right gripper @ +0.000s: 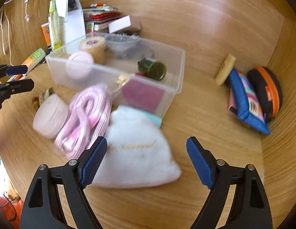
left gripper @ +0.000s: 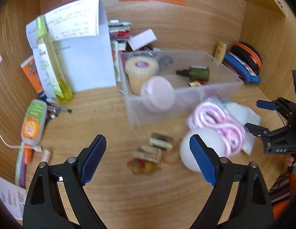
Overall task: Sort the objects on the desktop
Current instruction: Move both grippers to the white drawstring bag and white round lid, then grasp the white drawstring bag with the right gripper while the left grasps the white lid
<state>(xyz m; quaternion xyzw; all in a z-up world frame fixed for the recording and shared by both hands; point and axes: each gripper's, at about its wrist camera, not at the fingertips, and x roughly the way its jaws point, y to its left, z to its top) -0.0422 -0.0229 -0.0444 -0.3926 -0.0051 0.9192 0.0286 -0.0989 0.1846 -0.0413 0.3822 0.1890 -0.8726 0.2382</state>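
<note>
Fingers [left gripper: 203,162] of both the left gripper [left gripper: 148,160] and right gripper [right gripper: 147,159] are hanging spread and empty above the cluttered bench [right gripper: 205,114] beside a clear bin [right gripper: 117,80].

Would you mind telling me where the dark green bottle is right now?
The dark green bottle lies on its side inside the clear plastic bin, toward its right end in both wrist views, with the pink round jar at the opposite end.

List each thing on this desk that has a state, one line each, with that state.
left gripper: open, empty
right gripper: open, empty
clear bin: uncovered, partly filled
dark green bottle: on its side in the bin
yellow spray bottle: upright, capped
white pouch: lying on the desk outside the bin
orange-trimmed case: zipped shut
</note>
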